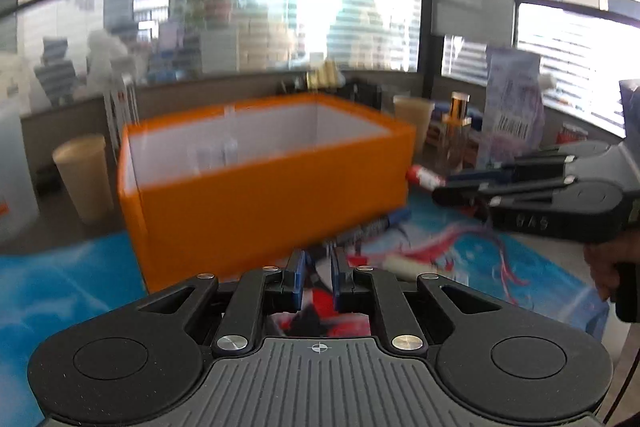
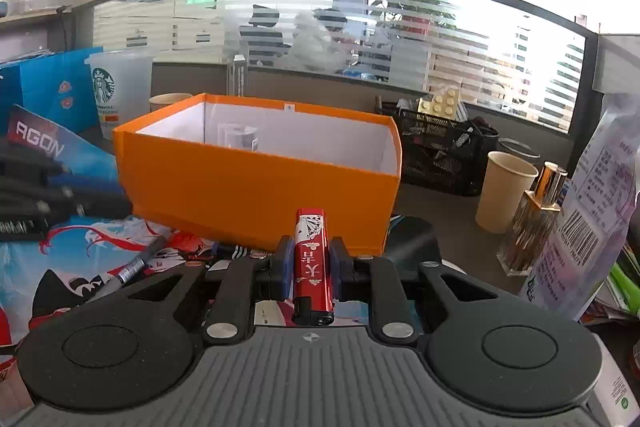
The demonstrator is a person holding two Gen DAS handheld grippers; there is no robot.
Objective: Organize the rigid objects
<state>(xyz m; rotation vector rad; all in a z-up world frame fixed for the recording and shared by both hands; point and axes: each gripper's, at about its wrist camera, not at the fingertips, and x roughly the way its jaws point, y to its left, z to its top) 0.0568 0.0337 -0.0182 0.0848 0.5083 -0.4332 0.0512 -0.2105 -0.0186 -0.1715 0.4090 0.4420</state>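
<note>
An open orange box [image 1: 272, 187] [image 2: 256, 183] with a white inside stands on the printed desk mat [image 1: 460, 251] [image 2: 60, 259]; a clear object [image 2: 239, 137] lies inside it. My right gripper [image 2: 311, 267] is shut on a red lighter [image 2: 311, 259] with playing-card print, held in front of the box's near wall; the right gripper [image 1: 444, 189] and the lighter [image 1: 425, 177] also show in the left wrist view at the box's right corner. My left gripper [image 1: 318, 277] is slightly open and empty, low in front of the box. A grey marker pen [image 2: 132, 269] [image 1: 376, 225] lies on the mat.
Paper cups [image 1: 84, 179] [image 2: 506, 191] stand on either side of the box. A glass perfume bottle [image 2: 532, 219], a printed bag [image 2: 592, 211], a black mesh organiser [image 2: 440, 151] and a Starbucks cup [image 2: 114, 91] stand around it. A glass partition runs behind the desk.
</note>
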